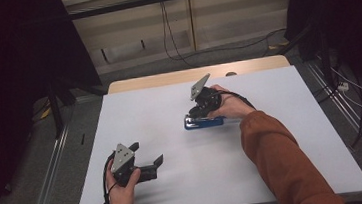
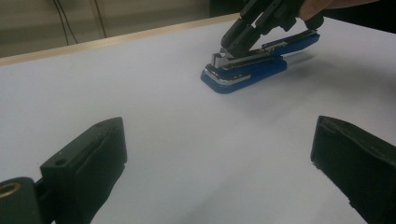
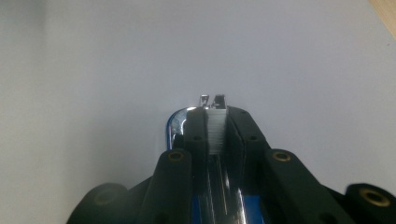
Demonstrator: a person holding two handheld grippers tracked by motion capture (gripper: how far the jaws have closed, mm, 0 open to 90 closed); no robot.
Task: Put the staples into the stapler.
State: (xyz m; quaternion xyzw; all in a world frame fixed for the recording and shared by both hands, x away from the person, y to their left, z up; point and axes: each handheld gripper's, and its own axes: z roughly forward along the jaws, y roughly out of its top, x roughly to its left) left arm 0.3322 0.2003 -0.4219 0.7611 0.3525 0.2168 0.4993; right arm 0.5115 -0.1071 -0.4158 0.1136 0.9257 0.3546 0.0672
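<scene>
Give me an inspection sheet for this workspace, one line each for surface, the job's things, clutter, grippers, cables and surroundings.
Surface: white table top, with a bare wooden strip along the far edge.
Job's things: blue stapler lying flat on the table, its metal magazine exposed.
Clutter: nothing seen.
Grippers: right gripper shut on the stapler's metal strip of staples; left gripper open, low over the table near the front left, nothing between its jaws.
Cables: a black cable trails from the right gripper; more cables hang and lie on the floor behind the table.
Surroundings: dark curtains at both sides, pale wall panels behind.
</scene>
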